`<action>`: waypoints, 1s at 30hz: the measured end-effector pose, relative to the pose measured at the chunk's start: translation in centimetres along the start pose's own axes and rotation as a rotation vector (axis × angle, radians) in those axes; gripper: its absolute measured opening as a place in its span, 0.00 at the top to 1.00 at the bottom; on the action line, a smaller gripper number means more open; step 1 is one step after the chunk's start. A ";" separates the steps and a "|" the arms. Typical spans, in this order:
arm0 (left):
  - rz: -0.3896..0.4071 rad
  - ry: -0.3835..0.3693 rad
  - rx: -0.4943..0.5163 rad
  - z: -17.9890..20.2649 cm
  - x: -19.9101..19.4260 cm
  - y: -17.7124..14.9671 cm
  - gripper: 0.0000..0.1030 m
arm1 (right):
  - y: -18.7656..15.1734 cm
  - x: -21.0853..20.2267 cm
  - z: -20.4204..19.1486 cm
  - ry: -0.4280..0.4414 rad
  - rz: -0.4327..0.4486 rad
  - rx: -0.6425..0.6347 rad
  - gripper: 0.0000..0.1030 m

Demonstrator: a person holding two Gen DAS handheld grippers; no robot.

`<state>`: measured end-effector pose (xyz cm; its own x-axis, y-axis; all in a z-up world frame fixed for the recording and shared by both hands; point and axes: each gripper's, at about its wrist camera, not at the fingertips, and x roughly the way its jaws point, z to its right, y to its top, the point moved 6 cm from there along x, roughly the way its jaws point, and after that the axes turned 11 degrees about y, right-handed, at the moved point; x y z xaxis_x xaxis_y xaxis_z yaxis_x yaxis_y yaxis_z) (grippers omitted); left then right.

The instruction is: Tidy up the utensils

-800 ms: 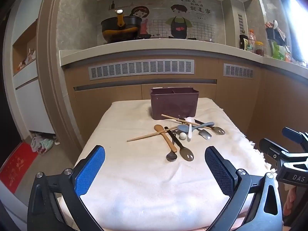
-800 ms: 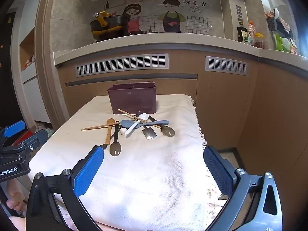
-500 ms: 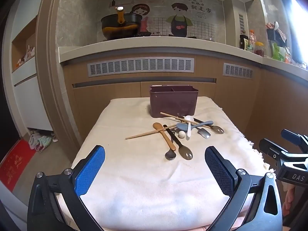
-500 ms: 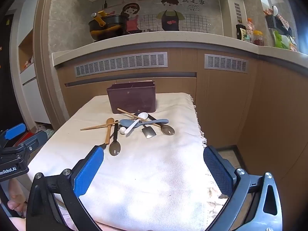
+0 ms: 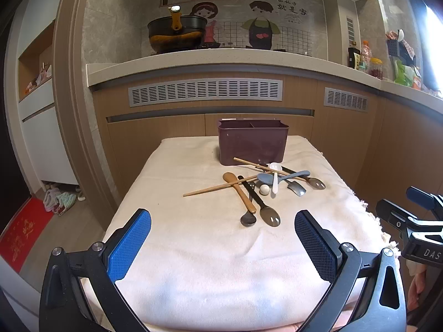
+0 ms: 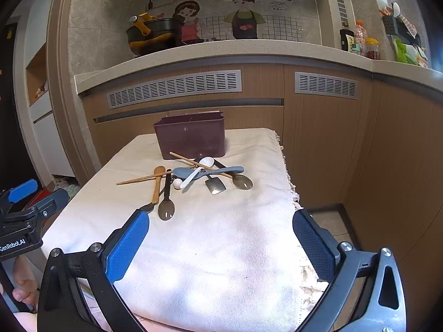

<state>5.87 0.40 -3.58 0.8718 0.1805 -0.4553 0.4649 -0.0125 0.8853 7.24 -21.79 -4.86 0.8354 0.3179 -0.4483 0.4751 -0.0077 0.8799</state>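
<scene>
1. Two grippers hover over the near edge of the cloth-covered table (image 5: pixel 193 249), well short of the purple caddy (image 5: pixel 252 145): the left gripper (image 5: pixel 223 238) and the right gripper (image 6: pixel 221 238) both stand with jaws wide apart and nothing between them.
2. Nearest of the pile, in front of the caddy, lie two dark spoons (image 5: pixel 270 217) with black handles and a wooden spoon (image 5: pixel 239 191). They look light and stiff; the metal bowls are probably slick, so the handles seem the better hold.
3. Closer to the caddy, thin chopsticks (image 5: pixel 221 186) cross a blue spoon (image 5: pixel 279 178) and a white spoon (image 5: pixel 274 177). Lifting one may drag its neighbours.
4. Farthest stands the caddy itself, upright and divided, seemingly empty, though its inside is mostly hidden.
</scene>
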 end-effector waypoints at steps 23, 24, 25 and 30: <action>-0.002 -0.001 0.000 0.0 -0.1 0.1 0.00 | 0.4 -0.9 -1.0 0.035 0.037 -0.019 0.00; -0.003 -0.001 0.000 0.0 -0.1 0.1 0.00 | 0.4 -0.8 -0.9 0.034 0.035 -0.019 0.00; -0.003 -0.001 0.000 0.0 -0.1 0.1 0.00 | 0.4 -0.8 -0.9 0.032 0.034 -0.021 0.00; -0.007 -0.002 0.001 0.1 -0.2 -0.2 0.00 | 0.3 -0.7 -0.6 0.012 0.026 -0.012 0.00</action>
<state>5.58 0.30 -3.64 0.8688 0.1782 -0.4619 0.4713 -0.0117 0.8819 6.65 -21.48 -4.16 0.8439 0.3292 -0.4236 0.4500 -0.0045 0.8930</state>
